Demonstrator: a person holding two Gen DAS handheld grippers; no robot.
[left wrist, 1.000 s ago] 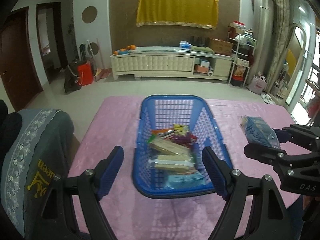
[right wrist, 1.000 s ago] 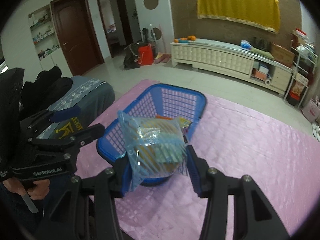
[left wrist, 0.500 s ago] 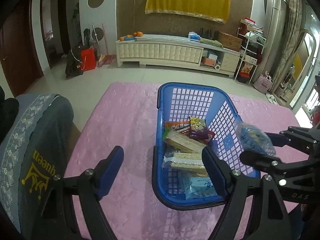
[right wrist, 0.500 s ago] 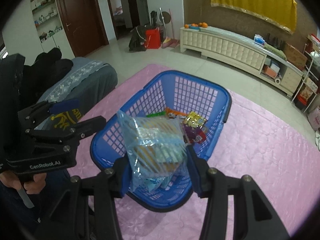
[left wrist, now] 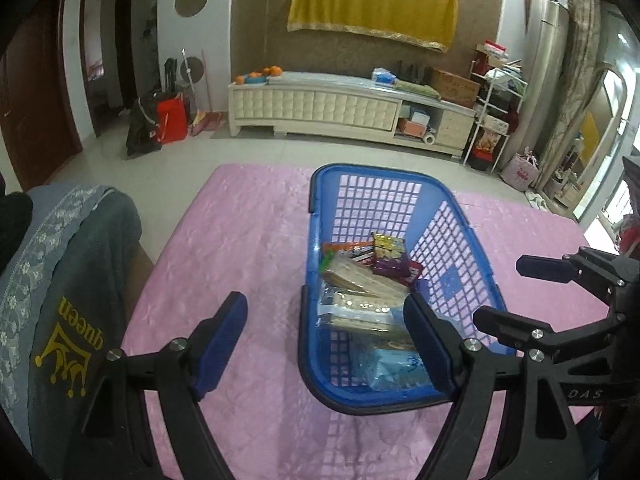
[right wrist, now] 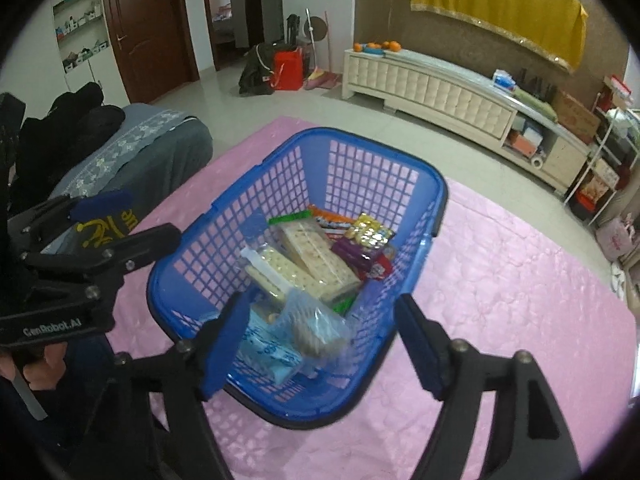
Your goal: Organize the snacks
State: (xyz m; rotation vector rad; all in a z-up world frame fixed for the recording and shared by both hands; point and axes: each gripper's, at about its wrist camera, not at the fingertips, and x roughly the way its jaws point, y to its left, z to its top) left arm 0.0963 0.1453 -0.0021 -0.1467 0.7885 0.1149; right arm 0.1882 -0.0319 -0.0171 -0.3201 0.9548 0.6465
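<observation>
Blue plastic lattice basket sits on a pink embossed cloth-covered surface, long axis running away from both cameras. Inside it, snacks lie in a loose pile: two clear-wrapped packs of pale crackers side by side in the middle, a purple wrapper and a gold-and-yellow foil packet toward the far right, an orange-edged pack behind them, and a light blue printed pouch at the near end. A translucent blue-striped plastic snack bag lies tilted on top of the near-end items, within the basket, just beyond the right hand-held gripper. That gripper's blue-padded fingers are spread wide with nothing between them, hovering over the basket's near rim; the bag is released. The left hand-held gripper is likewise spread apart and empty, its right finger over the basket's near end, its left finger over bare pink cloth. To the left, a grey fabric cover with a yellow crown print drapes over furniture beside the surface. Background: a cream tufted low cabinet against the wall, yellow cloth hanging above it.
</observation>
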